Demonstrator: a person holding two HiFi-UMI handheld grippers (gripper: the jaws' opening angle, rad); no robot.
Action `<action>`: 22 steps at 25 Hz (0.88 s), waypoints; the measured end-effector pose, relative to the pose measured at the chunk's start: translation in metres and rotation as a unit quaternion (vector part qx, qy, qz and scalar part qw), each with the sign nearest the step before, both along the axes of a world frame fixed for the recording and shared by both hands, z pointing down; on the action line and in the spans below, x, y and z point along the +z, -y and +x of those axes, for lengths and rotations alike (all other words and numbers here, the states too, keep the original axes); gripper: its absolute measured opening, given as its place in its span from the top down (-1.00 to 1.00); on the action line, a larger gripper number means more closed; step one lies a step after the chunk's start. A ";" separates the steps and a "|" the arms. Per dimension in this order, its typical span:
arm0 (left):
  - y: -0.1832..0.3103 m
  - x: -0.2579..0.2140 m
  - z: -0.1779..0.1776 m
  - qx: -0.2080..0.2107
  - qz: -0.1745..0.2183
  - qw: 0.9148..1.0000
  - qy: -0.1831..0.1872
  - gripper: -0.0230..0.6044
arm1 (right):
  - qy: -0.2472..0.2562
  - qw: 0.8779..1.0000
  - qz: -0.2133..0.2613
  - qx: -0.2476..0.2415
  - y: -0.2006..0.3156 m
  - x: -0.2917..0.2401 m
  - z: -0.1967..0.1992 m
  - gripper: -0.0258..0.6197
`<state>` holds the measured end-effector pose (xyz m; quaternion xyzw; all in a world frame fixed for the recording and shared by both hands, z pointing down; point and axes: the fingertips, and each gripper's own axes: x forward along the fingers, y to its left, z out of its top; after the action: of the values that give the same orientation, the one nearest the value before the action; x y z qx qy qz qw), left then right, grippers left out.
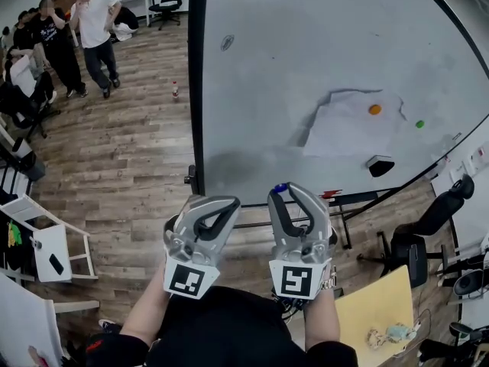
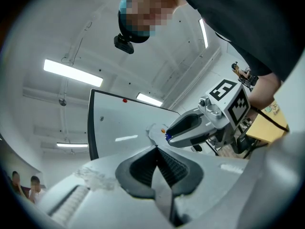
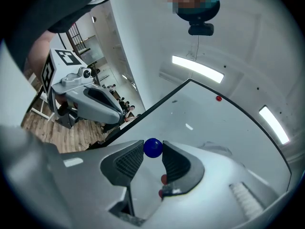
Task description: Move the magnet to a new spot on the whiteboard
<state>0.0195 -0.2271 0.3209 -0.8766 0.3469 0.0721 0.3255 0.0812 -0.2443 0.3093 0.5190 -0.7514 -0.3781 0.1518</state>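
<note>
Now | right tongs (image 3: pixel 152 148) clamp blue magnet (image 3: pixel 153 147) | left tongs (image 2: pixel 156 150) closed

Bare whiteboard (image 1: pixel 290 44) above paper sheet (image 1: pixel 344 128)

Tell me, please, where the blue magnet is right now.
The magnet is pinched between the right gripper's jaw tips; in the head view it shows at the whiteboard's lower edge, right of the left gripper.

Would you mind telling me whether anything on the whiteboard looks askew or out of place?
The sheet of paper under the orange magnet looks odd. Its left edge curls away from the whiteboard and casts a dark shadow, so it is not lying flat. Nothing else stands out.
</note>
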 end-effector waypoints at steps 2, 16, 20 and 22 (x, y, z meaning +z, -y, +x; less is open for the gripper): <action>0.004 -0.001 0.001 0.004 0.000 1.000 0.000 0.92 | -0.001 1.000 0.000 0.006 0.006 -0.002 0.001 0.53; 0.029 -0.003 -0.007 0.027 0.003 1.000 -0.002 0.92 | -0.019 0.999 0.001 0.035 0.044 -0.011 -0.005 0.53; 0.034 -0.001 -0.010 0.032 0.000 0.999 -0.003 0.92 | -0.023 0.998 -0.001 0.052 0.057 -0.015 -0.005 0.53; 0.035 -0.002 -0.012 0.035 0.001 0.999 -0.003 0.92 | -0.026 0.998 -0.003 0.056 0.061 -0.016 -0.007 0.53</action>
<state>0.0079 -0.2623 0.3191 -0.8877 0.3170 0.0859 0.3227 0.0746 -0.3056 0.2933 0.5497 -0.7183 -0.3801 0.1934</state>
